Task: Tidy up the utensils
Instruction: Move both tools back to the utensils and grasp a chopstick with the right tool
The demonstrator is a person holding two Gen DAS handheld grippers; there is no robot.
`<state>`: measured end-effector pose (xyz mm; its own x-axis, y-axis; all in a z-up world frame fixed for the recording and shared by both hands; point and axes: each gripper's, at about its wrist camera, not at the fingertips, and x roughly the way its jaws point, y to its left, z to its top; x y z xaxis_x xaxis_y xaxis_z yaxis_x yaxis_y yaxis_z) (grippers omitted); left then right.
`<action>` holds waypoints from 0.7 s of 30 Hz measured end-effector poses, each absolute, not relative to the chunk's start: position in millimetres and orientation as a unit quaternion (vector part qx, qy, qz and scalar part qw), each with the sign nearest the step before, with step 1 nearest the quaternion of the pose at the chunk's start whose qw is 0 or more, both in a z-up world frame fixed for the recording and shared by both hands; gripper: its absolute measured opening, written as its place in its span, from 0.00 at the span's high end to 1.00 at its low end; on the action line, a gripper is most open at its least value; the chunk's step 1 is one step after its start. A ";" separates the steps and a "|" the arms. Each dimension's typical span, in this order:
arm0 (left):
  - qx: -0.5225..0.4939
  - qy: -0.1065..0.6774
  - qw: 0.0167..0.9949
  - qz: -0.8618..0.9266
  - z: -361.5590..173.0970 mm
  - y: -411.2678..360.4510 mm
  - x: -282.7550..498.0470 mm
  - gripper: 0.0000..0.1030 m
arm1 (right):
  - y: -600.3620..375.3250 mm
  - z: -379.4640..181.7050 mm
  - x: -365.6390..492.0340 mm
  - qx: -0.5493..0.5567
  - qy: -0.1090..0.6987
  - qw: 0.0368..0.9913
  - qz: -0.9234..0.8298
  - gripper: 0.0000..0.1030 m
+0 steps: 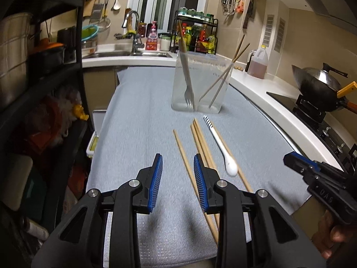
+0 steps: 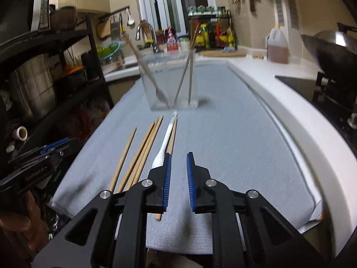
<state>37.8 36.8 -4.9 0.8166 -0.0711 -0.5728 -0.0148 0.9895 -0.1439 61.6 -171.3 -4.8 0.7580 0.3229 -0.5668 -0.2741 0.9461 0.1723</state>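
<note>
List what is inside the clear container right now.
The clear container holds a fork, tines down, on its left side and two chopsticks leaning on its right. Nothing else shows through its walls.

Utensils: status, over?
Left gripper open, right gripper open, both empty. Chopsticks and spoon loose on mat; fork already in container. Nothing blocking.
</note>
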 end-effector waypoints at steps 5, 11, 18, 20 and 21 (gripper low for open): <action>-0.076 0.328 0.942 -0.019 -26.7 31.4 39.7 0.76 | -155.6 -24.4 64.7 0.029 0.333 0.926 0.175 0.85; -0.079 0.347 0.934 -0.030 -44.9 19.7 42.1 0.76 | -138.6 -43.9 71.9 0.014 0.361 0.913 0.192 0.83; -0.072 0.368 0.926 -0.031 -57.6 6.3 45.0 0.76 | -137.7 -61.4 75.6 0.006 0.381 0.904 0.193 0.79; -0.068 0.369 0.926 -0.030 -59.5 3.5 43.4 0.75 | -136.6 -61.6 74.6 0.000 0.379 0.906 0.191 0.79; -0.064 0.369 0.927 -0.028 -59.5 1.8 42.8 0.75 | -136.3 -62.0 74.7 -0.001 0.379 0.906 0.190 0.79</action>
<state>42.8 1.8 -59.5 0.7263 -0.1000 -0.6800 0.0056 0.9902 -0.1396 74.7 -136.3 -62.0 0.6411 0.3435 -0.6863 -0.3453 0.9277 0.1418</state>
